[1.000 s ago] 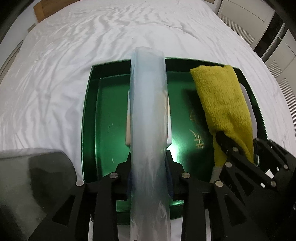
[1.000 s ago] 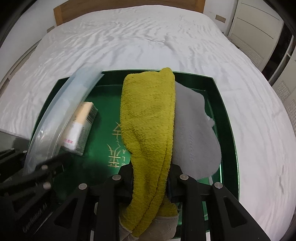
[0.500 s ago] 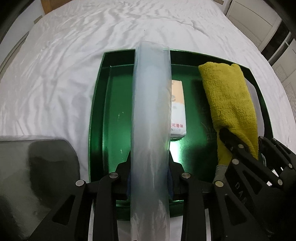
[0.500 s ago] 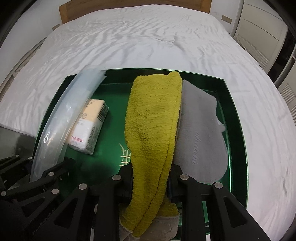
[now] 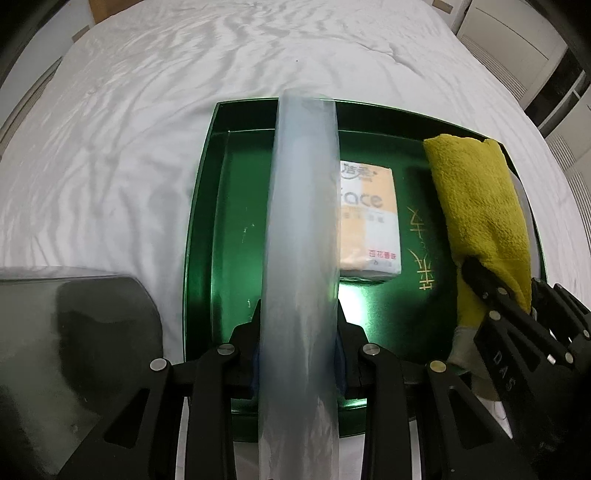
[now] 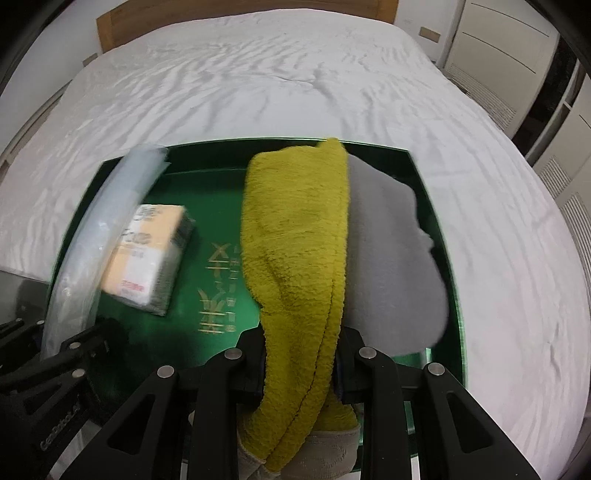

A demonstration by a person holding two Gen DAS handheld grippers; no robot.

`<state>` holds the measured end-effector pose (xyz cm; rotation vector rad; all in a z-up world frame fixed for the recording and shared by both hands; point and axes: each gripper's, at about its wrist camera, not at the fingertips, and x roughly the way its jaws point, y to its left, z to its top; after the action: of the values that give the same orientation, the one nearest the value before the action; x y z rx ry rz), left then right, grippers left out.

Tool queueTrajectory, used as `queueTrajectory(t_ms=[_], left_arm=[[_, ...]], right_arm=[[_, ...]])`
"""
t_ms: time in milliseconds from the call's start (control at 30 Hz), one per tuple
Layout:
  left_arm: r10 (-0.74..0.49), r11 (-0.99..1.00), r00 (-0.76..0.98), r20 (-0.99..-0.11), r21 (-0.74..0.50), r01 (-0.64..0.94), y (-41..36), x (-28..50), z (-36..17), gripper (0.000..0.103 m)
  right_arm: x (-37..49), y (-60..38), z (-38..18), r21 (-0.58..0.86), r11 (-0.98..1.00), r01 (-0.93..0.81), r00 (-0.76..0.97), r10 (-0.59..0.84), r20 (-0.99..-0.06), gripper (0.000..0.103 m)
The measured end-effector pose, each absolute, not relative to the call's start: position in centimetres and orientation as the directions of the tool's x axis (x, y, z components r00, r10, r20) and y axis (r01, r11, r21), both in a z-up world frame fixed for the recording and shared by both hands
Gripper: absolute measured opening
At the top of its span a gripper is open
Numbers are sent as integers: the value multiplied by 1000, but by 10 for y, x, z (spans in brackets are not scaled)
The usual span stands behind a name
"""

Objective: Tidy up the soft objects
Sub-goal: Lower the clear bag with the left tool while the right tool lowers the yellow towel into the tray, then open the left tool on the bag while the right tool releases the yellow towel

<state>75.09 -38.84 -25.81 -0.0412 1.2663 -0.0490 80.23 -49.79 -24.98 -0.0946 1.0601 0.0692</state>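
Note:
A green tray (image 5: 221, 229) lies on a white bed. My left gripper (image 5: 299, 343) is shut on a long translucent plastic bag (image 5: 301, 221) that hangs over the tray's left half. Just right of the bag, a tissue pack (image 5: 369, 221) lies flat on the tray floor. My right gripper (image 6: 301, 354) is shut on a folded yellow towel (image 6: 295, 229) that droops over the tray's right half (image 6: 436, 221). A grey cloth (image 6: 391, 258) lies in the tray under and to the right of the towel. The right wrist view also shows the tissue pack (image 6: 147, 258) and the bag (image 6: 96, 236) at the left.
Wrinkled white bedsheet (image 5: 110, 129) surrounds the tray on all sides. A wooden headboard (image 6: 240, 22) stands at the far end and white cabinet doors (image 6: 498, 44) at the right. A dark glossy panel (image 5: 74, 350) sits at the lower left beside my left gripper.
The bag in my left gripper has shifted left over the tray, and the tissue pack now shows to its right. My right gripper holds the towel in the same place.

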Motion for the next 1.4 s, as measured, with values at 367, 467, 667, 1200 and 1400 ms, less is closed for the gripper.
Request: queueTrajectory(t_ms=[367, 467, 667, 1200, 1400], left_arm=[[-35, 999, 324, -946, -23, 42, -405, 745, -263, 26], [-32, 999, 327, -944, -18, 44, -407, 740, -263, 26], [-28, 999, 338, -941, -12, 48, -407, 740, -258, 31], [-29, 1000, 398, -917, -25, 15, -382, 732, -231, 54], [-37, 999, 437, -899, -35, 11, -381, 726, -216, 56]], right_arm=[[798, -493, -254, 10, 989, -144, 491, 80, -867, 27], [796, -494, -254, 13, 990, -140, 491, 80, -867, 31], [794, -495, -252, 14, 990, -140, 495, 82, -865, 36], [776, -507, -232, 38, 991, -128, 536, 101, -838, 51], [757, -515, -209, 45, 992, -117, 581, 105, -807, 61]])
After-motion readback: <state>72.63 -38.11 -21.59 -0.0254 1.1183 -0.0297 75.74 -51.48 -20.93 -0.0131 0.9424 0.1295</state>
